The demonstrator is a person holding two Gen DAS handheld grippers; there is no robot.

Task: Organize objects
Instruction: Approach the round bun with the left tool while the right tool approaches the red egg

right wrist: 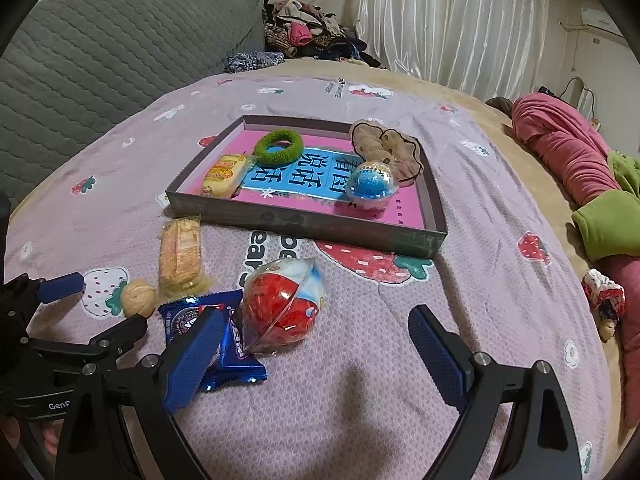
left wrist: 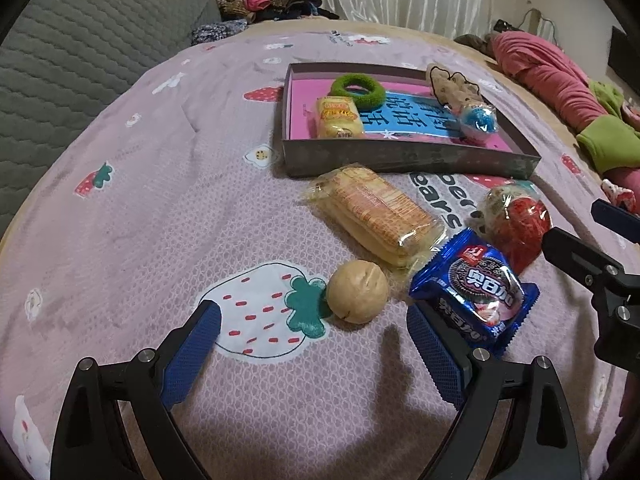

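Note:
A shallow grey box (left wrist: 408,158) (right wrist: 304,222) with a pink floor lies on the bed. It holds a green hair ring (left wrist: 357,91) (right wrist: 279,146), a yellow snack pack (left wrist: 338,118) (right wrist: 224,176), a blue ball (left wrist: 478,120) (right wrist: 370,184) and a beige scrunchie (right wrist: 386,150). In front of it lie a cracker pack (left wrist: 376,212) (right wrist: 180,258), a walnut (left wrist: 357,292) (right wrist: 138,298), a blue Oreo pack (left wrist: 474,292) (right wrist: 196,320) and a red ball (left wrist: 516,224) (right wrist: 284,306). My left gripper (left wrist: 314,332) is open just before the walnut. My right gripper (right wrist: 316,338) is open by the red ball.
A grey quilted headboard (left wrist: 80,40) stands at the left. Piled clothes (right wrist: 308,36) and a white curtain (right wrist: 460,20) are behind. Pink and green clothing (right wrist: 580,168) lies along the bed's right side.

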